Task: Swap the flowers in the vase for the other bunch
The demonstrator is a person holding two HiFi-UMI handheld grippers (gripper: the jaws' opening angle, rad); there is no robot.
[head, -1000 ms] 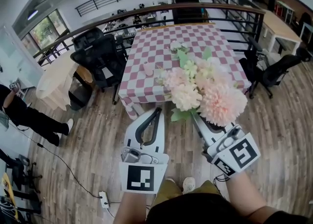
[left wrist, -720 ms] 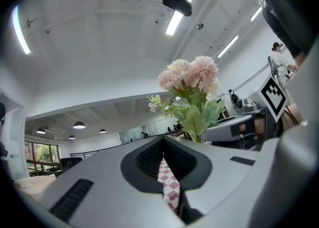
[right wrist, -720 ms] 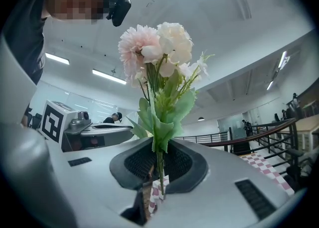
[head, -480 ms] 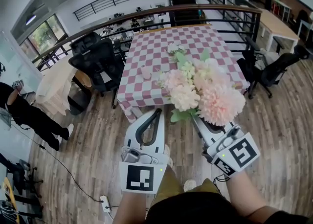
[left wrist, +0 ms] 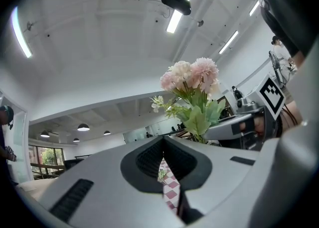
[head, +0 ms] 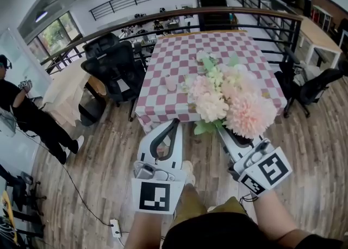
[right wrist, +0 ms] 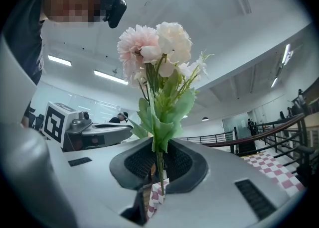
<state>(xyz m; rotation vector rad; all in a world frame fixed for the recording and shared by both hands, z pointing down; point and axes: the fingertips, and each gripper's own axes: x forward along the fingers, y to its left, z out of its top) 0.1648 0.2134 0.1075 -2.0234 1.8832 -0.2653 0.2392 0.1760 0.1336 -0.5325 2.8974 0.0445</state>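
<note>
A bunch of pale pink and cream flowers (head: 231,98) with green leaves stands upright in my right gripper (head: 222,129), which is shut on its thin stems (right wrist: 160,172). The blooms (right wrist: 154,48) rise above the jaws in the right gripper view. My left gripper (head: 174,124) is beside it, shut, with nothing in it; only a narrow slit shows between its jaws (left wrist: 164,147). Ahead stands a table with a pink-and-white checked cloth (head: 179,52). A small pink vase-like thing (head: 171,83) stands on it near the front left; what it holds is too small to tell.
Black office chairs (head: 117,63) stand at the table's left, and another chair (head: 312,85) at its right. A railing (head: 217,11) runs behind the table. A person in black (head: 27,114) stands far left by a cream-covered table (head: 65,93). A power strip (head: 115,223) lies on the wood floor.
Both grippers, with the bunch, have come forward a little towards the checked table. My foot has stepped forward under them. The person at the left has shifted.
</note>
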